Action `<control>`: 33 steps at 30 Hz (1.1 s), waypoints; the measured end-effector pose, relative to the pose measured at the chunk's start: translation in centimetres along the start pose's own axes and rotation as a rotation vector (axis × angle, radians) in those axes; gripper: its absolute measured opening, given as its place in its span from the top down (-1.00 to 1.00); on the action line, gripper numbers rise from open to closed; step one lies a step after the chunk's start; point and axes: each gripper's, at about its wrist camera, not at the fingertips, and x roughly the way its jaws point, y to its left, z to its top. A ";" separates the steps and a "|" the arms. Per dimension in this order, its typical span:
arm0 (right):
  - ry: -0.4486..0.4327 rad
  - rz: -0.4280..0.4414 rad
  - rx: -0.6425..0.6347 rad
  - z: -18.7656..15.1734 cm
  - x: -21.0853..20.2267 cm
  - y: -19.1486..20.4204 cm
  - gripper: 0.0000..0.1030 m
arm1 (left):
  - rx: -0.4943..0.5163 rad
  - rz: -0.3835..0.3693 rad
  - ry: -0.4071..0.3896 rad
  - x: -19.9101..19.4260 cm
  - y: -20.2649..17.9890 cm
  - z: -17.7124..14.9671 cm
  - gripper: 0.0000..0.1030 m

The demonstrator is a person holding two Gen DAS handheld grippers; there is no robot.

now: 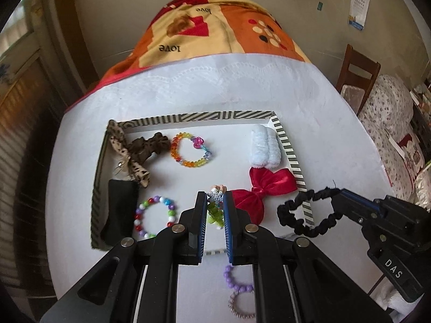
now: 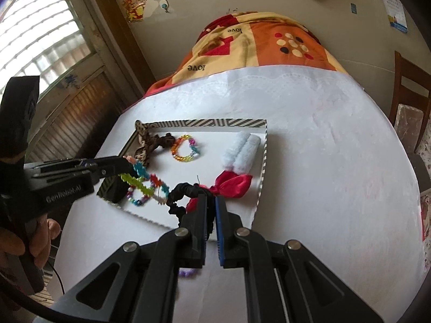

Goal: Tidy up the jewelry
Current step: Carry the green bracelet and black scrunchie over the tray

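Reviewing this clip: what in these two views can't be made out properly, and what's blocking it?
- Purple bead bracelet: left wrist view, partly behind the left gripper; right wrist view shows only a sliver.
- Coil hair tie: partly behind the same gripper.
- Snowflake bracelet: motion-blurred in the right wrist view.
- Black scrunchie: part hidden by the right gripper.

Both grippers are matte black plastic. The left gripper (image 1: 215,202) has blue ribbed pads lining its fingers (image 1: 200,215) and round silver pivot screws. The right gripper (image 2: 211,202) looks the same and carries white "DAS" lettering. At nine o'clock in the right-wrist view, a bare-skinned hand (image 2: 37,242) shows beside white "GenRobot.AI" lettering and a black cable.
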 end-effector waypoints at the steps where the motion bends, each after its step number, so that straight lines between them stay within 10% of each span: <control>1: 0.002 -0.003 0.003 0.3 0.3 -0.1 0.89 | 0.006 0.000 0.005 0.4 -0.1 0.2 0.96; 33: 0.176 -0.080 -0.010 7.7 17.1 -0.7 0.88 | -0.144 0.043 0.139 10.1 8.4 2.1 0.96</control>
